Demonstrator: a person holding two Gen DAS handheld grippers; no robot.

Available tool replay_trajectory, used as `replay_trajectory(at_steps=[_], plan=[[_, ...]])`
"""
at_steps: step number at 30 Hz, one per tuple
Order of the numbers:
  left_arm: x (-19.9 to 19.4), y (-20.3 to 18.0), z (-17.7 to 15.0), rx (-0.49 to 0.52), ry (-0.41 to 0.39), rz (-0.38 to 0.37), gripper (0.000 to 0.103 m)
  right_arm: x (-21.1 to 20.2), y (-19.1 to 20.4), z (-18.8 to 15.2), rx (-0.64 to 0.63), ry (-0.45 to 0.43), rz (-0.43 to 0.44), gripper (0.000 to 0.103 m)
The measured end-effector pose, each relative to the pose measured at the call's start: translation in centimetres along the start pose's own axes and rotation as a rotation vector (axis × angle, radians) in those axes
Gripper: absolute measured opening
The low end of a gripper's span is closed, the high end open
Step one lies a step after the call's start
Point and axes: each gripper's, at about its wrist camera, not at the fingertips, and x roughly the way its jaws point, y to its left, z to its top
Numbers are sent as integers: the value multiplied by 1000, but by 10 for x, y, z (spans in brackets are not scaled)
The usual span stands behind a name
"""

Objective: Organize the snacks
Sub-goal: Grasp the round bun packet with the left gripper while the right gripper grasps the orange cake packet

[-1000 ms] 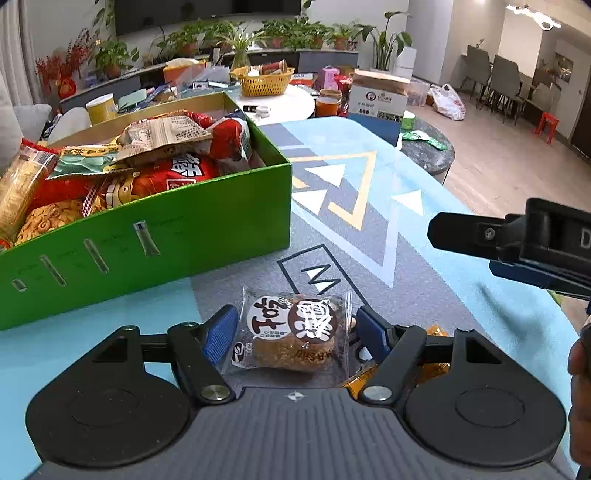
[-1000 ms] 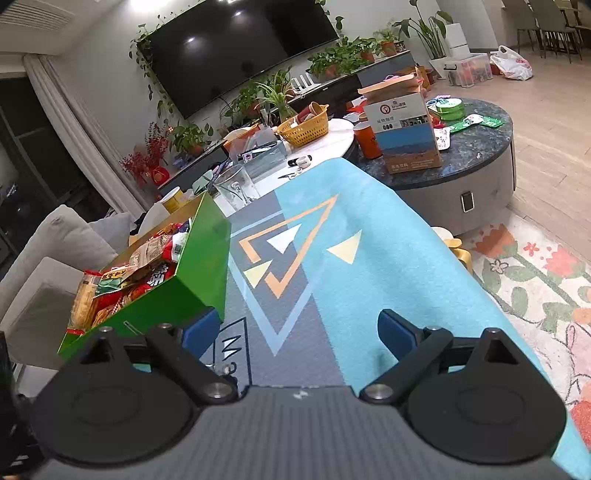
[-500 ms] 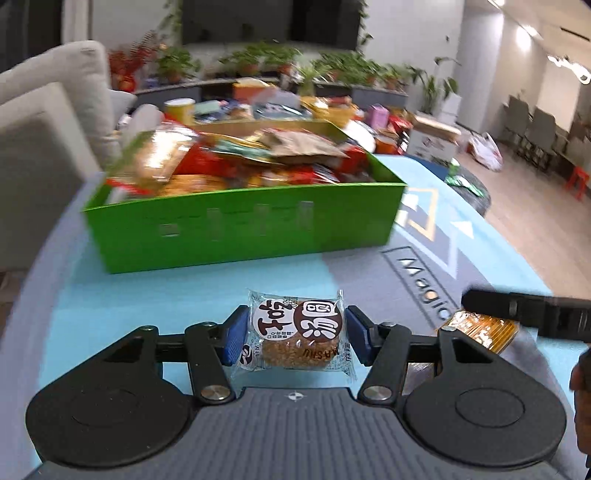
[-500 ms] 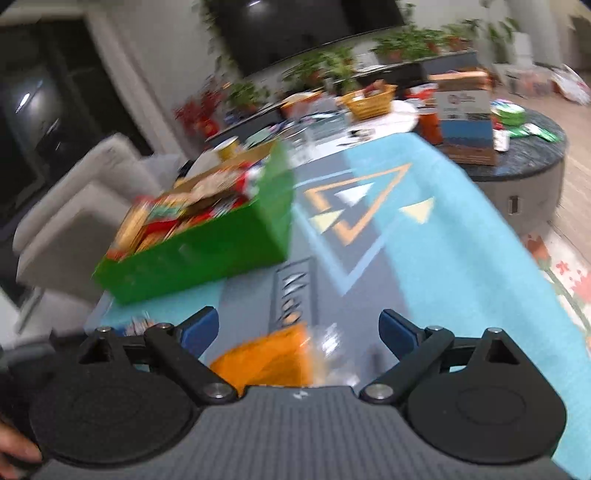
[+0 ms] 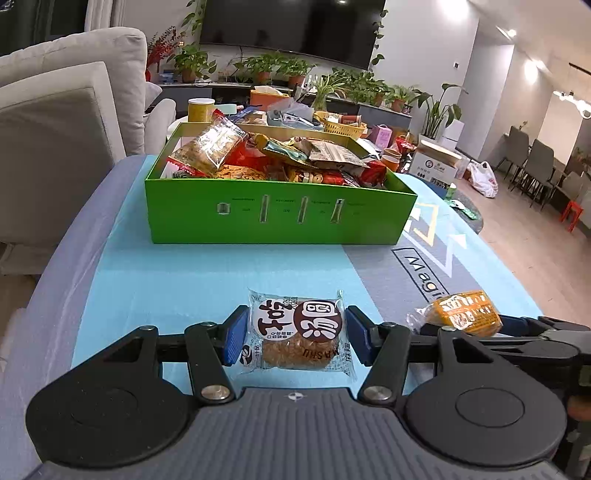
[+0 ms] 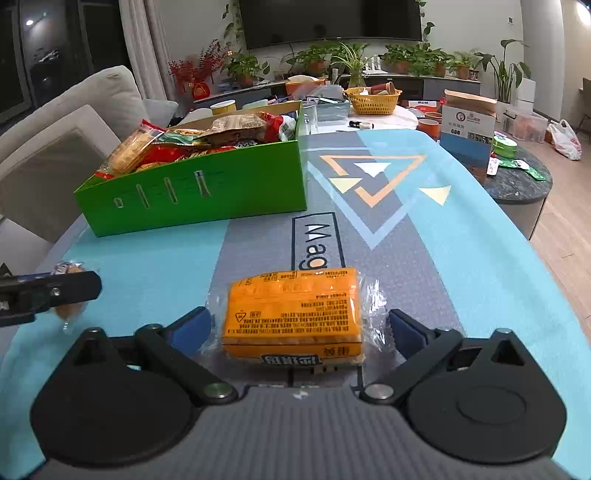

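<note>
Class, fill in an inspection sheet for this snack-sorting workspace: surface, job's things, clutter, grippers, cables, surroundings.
Surface: blue-grey mat, patterned, bare between items.
Job's things: green box heaped with snacks; round cake packet and orange packet lie on the mat.
Clutter: nothing seen on the mat.
Grippers: left gripper shut on the cake packet; right gripper open, straddling the orange packet, pads clear.
Cables: nothing seen.
Surroundings: sofa, TV, plants, crowded side tables behind.

Round cake packet (image 6: 68,267) mostly hidden behind the left tool (image 6: 51,293), orange snack pack's (image 5: 463,308) near end perhaps covered by the right tool (image 5: 517,326), green box's (image 5: 273,214) small print unreadable
</note>
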Motion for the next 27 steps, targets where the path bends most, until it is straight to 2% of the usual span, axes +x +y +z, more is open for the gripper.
replay_trajectory(at_steps=[5,9,13,17,27], plan=[[-7,3,-5,-1,-11,-22,53,-5,13,-4,8,-15,-38,58],[-14,6,-7,-8,-19,-39,53,-14,18,-2,32,-18,7,58],[-24,12,-7,-15,-43,-35,53,-17,31,-4,7,-23,3,58],[-29,18,-8,-27,-56,-22,53,-21,39,-4,14,-31,38,58],[-33,22,-3,-24,-73,-13,53,-29,43,9,32,-62,76,58]])
